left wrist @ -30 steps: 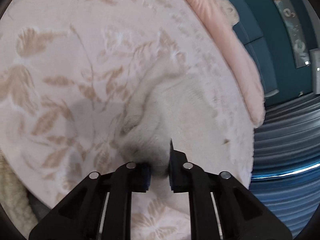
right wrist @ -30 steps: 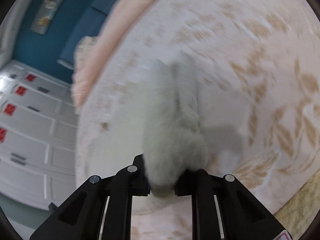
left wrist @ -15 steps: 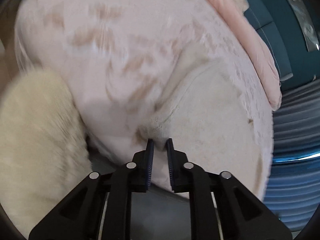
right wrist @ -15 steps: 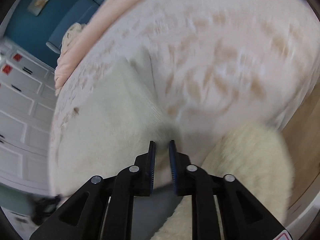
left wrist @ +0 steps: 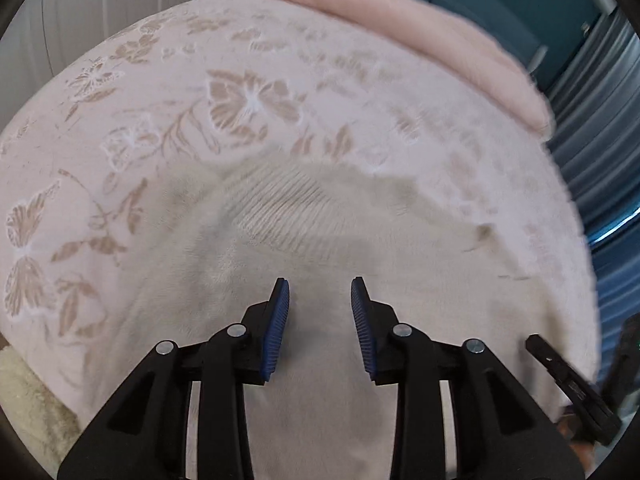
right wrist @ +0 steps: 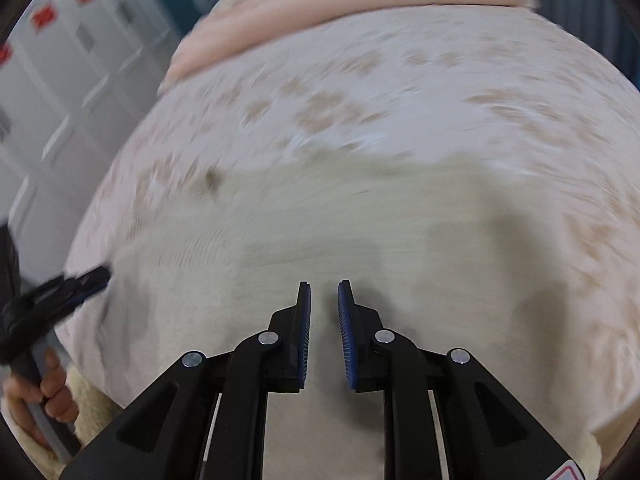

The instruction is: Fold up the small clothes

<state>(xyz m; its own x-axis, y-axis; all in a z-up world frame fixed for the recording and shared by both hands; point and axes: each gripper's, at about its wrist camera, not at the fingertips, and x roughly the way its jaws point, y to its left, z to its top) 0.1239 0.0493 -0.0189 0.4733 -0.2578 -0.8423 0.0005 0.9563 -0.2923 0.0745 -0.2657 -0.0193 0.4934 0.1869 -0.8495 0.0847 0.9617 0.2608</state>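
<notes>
we hold the left gripper [left wrist: 320, 312] over the cream garment [left wrist: 320, 240], jaws opening, nothing between. right gripper [right wrist: 324, 320] slightly apart, empty. garment lies flat on the bedspread [left wrist: 240, 80], spreading toward twelve o'clock.

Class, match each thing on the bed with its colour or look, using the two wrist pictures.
Things:
1. garment
2. bedspread
3. pillow
4. tool pads

Looks:
a. plain pink
b. blue, ridged
c. cream, with a ribbed patch
d. pale pink with tan butterflies and leaves

Pairs: 1-c, 2-d, 3-a, 4-b
</notes>
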